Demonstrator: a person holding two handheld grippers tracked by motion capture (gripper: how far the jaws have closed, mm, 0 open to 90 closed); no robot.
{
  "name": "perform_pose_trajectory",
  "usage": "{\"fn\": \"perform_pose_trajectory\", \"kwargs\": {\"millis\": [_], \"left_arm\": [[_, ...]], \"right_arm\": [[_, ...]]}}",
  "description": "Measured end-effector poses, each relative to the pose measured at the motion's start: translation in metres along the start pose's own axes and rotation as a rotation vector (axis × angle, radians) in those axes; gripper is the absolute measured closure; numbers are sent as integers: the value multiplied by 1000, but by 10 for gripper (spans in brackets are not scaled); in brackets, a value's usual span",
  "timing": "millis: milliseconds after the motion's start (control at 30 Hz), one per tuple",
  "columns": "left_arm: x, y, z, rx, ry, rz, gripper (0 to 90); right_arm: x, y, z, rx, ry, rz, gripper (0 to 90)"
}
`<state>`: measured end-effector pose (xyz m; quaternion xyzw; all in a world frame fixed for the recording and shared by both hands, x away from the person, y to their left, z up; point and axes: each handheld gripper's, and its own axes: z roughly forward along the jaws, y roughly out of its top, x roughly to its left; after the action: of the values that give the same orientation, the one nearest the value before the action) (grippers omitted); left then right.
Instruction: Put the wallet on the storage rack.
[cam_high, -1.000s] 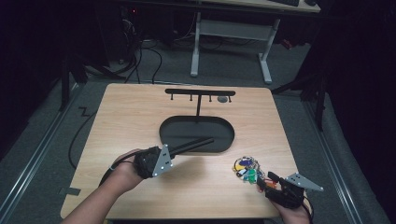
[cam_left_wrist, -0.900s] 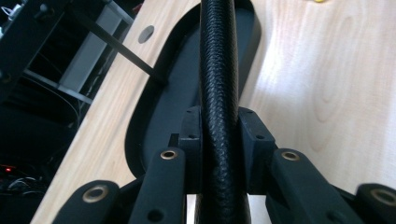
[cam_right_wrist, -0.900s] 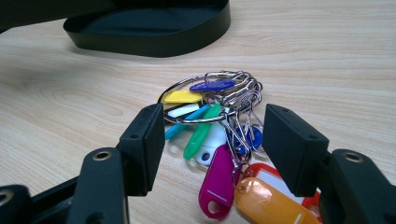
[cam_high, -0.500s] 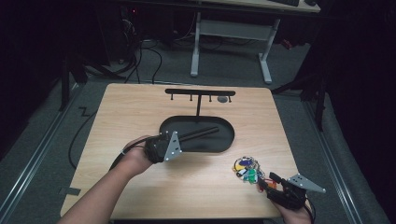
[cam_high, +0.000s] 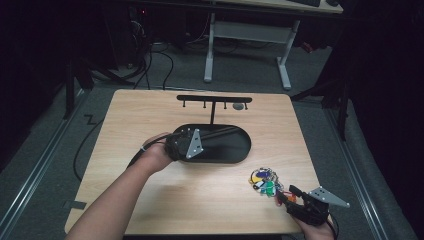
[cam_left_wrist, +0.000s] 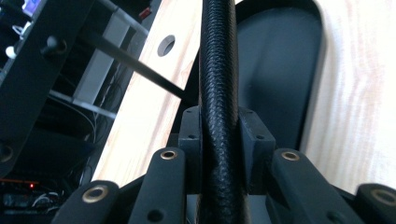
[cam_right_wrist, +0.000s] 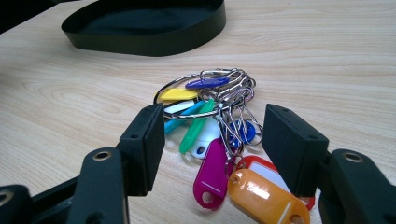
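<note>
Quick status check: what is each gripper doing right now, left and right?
Left gripper: shut on a black textured strap, over the black oval tray.
Right gripper: open, jaws either side of the key tag bunch, not pressing it.

The left hand-held gripper (cam_high: 225, 131) holds a black rod over the oval tray (cam_high: 235, 156); key tags (cam_high: 265, 182) lie near the right hand-held gripper (cam_high: 285, 195).

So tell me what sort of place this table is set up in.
Probably a lab or workshop set up for recording, not a home. The wooden table stands on grey carpet in a dark room, loose cables trail over the floor behind it, and a height-adjustable desk frame stands beyond.
</note>
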<state>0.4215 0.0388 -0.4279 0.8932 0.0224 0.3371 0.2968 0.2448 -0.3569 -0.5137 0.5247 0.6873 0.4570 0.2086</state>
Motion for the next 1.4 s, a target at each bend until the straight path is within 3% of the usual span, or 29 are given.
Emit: {"fn": "perform_pose_trajectory", "kwargs": {"millis": [33,133,467,1033,1233,1400], "left_arm": [[2,-2,5,-8,2,-19,743],[3,-3,9,-6,2,-19,743],[5,-6,25,9,-20,2,743],[-6,-16,44,12,-53,23,738],[-7,-21,45,35,-85,7,723],[-5,-26,41,84,-109,-16,704]], "right_arm": [[0,0,1,1,2,-3,401],[0,0,1,0,4,-3,401],[0,-1,1,1,7,0,401],[0,-2,2,8,7,7,402],[0,-2,3,15,7,3,402],[1,-2,2,16,6,9,402]]}}
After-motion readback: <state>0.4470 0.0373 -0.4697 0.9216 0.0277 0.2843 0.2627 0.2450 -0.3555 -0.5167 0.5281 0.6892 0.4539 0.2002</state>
